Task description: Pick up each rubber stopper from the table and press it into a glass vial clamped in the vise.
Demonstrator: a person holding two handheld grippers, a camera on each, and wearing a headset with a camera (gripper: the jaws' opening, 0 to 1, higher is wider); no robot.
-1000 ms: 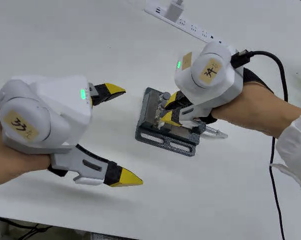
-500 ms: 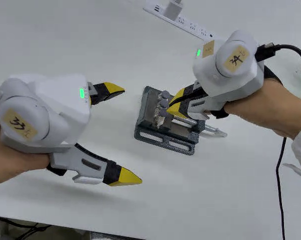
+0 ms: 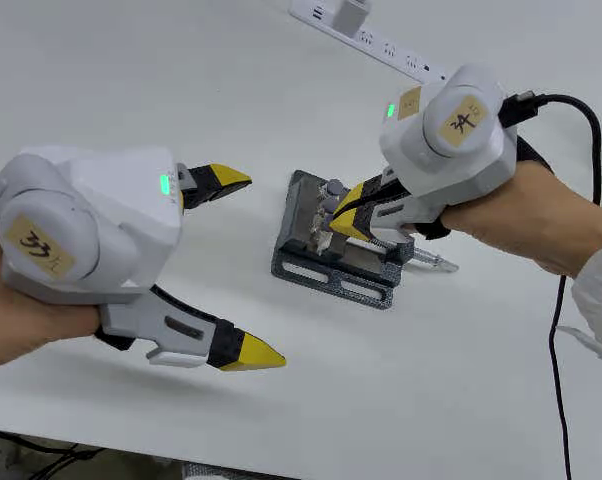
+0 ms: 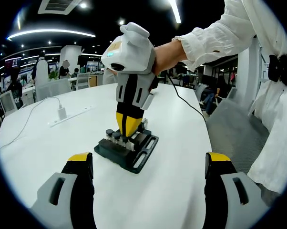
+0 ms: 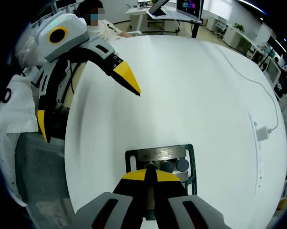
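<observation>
A dark metal vise [image 3: 326, 268] stands mid-table and clamps a short row of glass vials with grey rubber stoppers [image 3: 333, 190] in their mouths. My right gripper [image 3: 339, 222] is shut, its yellow tips pointing down onto the near end of that row. The right gripper view has the shut tips [image 5: 150, 175] over the vise [image 5: 134, 157], with two stoppers [image 5: 174, 165] beside them. Whether a stopper sits under the tips is hidden. My left gripper [image 3: 243, 268] hangs open to the left of the vise, nothing between its jaws. From the left gripper view, the vise [image 4: 134, 155] lies ahead.
A white power strip [image 3: 386, 47] with a plugged-in charger [image 3: 351, 14] lies at the table's far edge. A black cable [image 3: 571, 170] runs from the right gripper down the right side. The vise's screw handle [image 3: 433, 263] sticks out to the right. The table's front edge is close below.
My right gripper has shifted up and to the right from the vise, then settled back slightly; its shut tips stay over the vials. The left gripper has held still and open.
</observation>
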